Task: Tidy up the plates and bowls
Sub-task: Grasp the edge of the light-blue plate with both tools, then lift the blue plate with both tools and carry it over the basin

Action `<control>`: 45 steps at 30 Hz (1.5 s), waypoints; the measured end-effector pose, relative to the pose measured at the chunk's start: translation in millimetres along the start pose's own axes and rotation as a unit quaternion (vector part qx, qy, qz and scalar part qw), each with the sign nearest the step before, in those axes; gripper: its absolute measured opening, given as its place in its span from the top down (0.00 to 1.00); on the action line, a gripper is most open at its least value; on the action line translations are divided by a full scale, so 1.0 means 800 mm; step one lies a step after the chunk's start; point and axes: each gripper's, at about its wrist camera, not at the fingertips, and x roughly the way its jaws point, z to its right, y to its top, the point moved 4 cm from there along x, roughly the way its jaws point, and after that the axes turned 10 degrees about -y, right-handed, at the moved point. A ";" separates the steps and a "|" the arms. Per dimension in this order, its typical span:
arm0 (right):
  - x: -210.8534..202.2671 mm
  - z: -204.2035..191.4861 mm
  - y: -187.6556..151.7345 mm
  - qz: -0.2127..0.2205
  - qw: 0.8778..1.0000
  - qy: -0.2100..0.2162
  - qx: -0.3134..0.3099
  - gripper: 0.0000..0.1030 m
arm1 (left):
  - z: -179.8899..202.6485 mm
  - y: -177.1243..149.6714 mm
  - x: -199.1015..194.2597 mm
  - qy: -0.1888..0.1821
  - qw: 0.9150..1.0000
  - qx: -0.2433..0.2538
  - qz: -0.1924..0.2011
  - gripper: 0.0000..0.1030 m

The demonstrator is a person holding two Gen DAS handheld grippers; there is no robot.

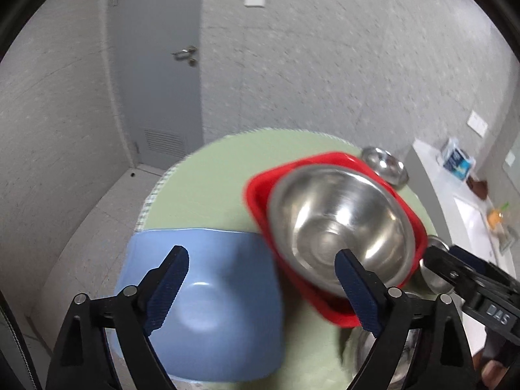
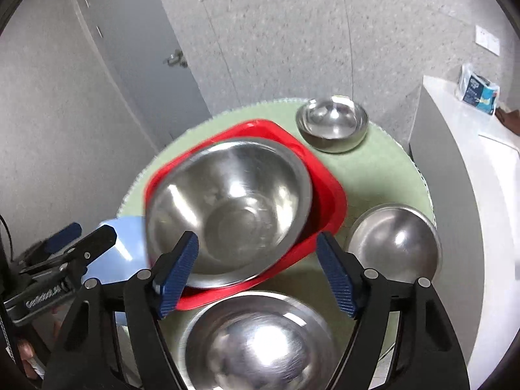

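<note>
Both the left gripper (image 1: 261, 287) and right gripper (image 2: 256, 269) gape wide, ribbed blue pads bare. Nearest, a glossy blue squarish plate (image 1: 208, 308); beyond, a polished steel bowl (image 2: 227, 208) (round, mirror-bright) sits in a red squarish plate (image 2: 328, 195) on the green mat (image 1: 211, 175).

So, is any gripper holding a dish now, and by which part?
Nothing is held: the left gripper and right gripper are both open, above the dishes.
</note>
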 end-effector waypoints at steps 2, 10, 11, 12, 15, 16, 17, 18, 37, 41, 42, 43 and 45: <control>-0.013 -0.017 -0.009 0.012 1.000 0.005 0.005 0.22 | -0.019 -0.012 -0.025 0.014 1.000 -0.001 0.012 0.09; -0.014 -0.105 -0.075 0.017 1.000 0.010 0.011 0.19 | -0.115 -0.068 -0.066 0.046 0.999 -0.025 0.007 0.07; -0.008 -0.117 -0.087 0.010 1.000 0.011 0.014 0.19 | -0.129 -0.077 -0.065 0.047 0.998 -0.030 0.001 0.07; -0.002 -0.129 -0.099 0.002 1.000 0.009 0.016 0.19 | -0.140 -0.085 -0.063 0.044 0.998 -0.033 -0.006 0.07; 0.014 -0.152 -0.121 -0.013 1.000 -0.004 0.016 0.19 | -0.166 -0.099 -0.054 0.036 0.998 -0.035 -0.026 0.07; 0.018 -0.155 -0.124 -0.017 1.000 -0.007 0.017 0.19 | -0.170 -0.100 -0.052 0.033 0.998 -0.034 -0.031 0.07; 0.025 -0.161 -0.130 -0.022 1.000 -0.013 0.017 0.19 | -0.175 -0.105 -0.046 0.028 0.998 -0.031 -0.039 0.08; 0.031 -0.164 -0.134 -0.026 0.999 -0.017 0.016 0.19 | -0.178 -0.112 -0.039 0.025 0.998 -0.028 -0.048 0.09; 0.099 -0.197 -0.151 -0.072 0.997 -0.033 -0.009 0.70 | -0.202 -0.093 0.014 -0.056 0.994 0.005 -0.097 0.78; 0.084 -0.211 -0.138 -0.061 0.998 -0.021 -0.018 0.70 | -0.214 -0.083 -0.012 -0.055 0.996 -0.007 -0.076 0.80; 0.079 -0.216 -0.133 -0.056 0.998 -0.015 -0.021 0.70 | -0.216 -0.077 -0.021 -0.051 0.997 -0.005 -0.066 0.80; 0.073 -0.219 -0.130 -0.051 0.998 -0.011 -0.024 0.70 | -0.211 -0.078 -0.032 -0.049 0.997 -0.003 -0.060 0.80; 0.061 -0.224 -0.118 -0.040 0.999 -0.001 -0.030 0.70 | -0.208 -0.067 -0.053 -0.048 0.998 -0.008 -0.042 0.80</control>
